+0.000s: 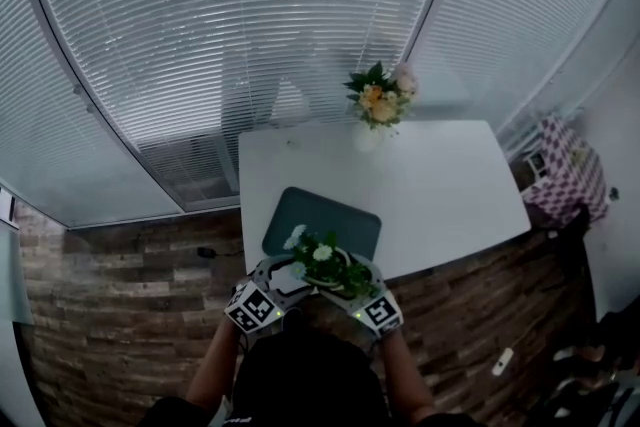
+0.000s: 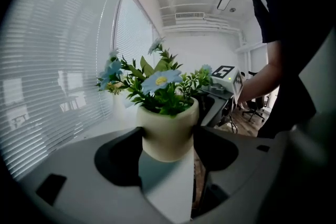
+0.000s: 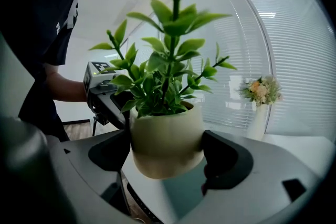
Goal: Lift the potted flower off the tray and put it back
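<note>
A cream pot [image 1: 322, 279] of green leaves with small white and blue flowers hangs just above the near edge of the dark teal tray [image 1: 335, 215] on the white table [image 1: 440, 190]. Both grippers hold it from opposite sides. My left gripper [image 1: 280, 277] is shut on the pot's left side; in the left gripper view the pot [image 2: 168, 134] sits squeezed between the dark jaws. My right gripper [image 1: 362, 287] is shut on the right side; in the right gripper view the pot [image 3: 167, 139] fills the gap, its base off the tray [image 3: 189, 191].
A white vase of orange and pink flowers [image 1: 378, 105] stands at the table's far edge, also in the right gripper view as a vase [image 3: 261, 99]. Window blinds [image 1: 250, 35] rise behind the table. A checked bag [image 1: 565, 170] lies at the right on the brick-patterned floor [image 1: 120, 315].
</note>
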Tool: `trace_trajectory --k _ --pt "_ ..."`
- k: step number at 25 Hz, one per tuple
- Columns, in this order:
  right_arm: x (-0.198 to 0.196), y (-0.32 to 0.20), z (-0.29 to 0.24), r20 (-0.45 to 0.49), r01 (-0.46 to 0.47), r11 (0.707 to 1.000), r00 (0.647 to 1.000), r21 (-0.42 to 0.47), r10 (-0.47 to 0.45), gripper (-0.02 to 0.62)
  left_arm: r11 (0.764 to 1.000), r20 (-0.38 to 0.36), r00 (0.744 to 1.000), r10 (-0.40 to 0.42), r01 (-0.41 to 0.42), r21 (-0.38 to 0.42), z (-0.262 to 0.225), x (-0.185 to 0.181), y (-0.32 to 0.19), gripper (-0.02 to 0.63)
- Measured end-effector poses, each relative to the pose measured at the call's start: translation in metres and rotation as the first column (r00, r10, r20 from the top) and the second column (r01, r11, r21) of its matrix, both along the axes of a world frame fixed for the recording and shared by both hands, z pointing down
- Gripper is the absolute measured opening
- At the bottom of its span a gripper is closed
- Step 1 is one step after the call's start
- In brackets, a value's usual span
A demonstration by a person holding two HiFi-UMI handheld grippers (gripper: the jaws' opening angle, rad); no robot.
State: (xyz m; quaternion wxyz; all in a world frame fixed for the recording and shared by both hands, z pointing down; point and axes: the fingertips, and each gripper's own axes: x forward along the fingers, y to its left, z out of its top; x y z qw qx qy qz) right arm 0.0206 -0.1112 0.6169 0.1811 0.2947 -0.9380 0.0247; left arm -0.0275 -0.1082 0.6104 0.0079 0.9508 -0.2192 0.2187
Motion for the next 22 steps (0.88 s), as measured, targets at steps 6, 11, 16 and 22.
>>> trace_trajectory --k 6,11,16,22 --pt "0.010 -0.012 0.021 0.004 -0.014 0.999 1.000 -0.029 0.014 0.405 0.999 0.014 1.000 0.017 -0.018 0.031 0.021 0.011 -0.011 0.291" --pt "0.020 -0.026 0.040 -0.026 -0.035 0.998 0.999 -0.057 0.033 0.405 0.999 0.059 0.998 0.031 -0.031 -0.006 0.040 0.019 -0.027 0.291" --pt "0.028 -0.047 0.050 -0.023 -0.054 0.996 0.998 -0.072 0.052 0.405 0.999 0.007 0.999 0.052 -0.051 -0.017 0.049 0.027 -0.049 0.291" --pt "0.033 -0.062 0.065 -0.057 -0.057 0.994 0.997 -0.090 0.052 0.405 0.998 0.000 0.999 0.049 -0.049 -0.049 0.064 0.032 -0.065 0.291"
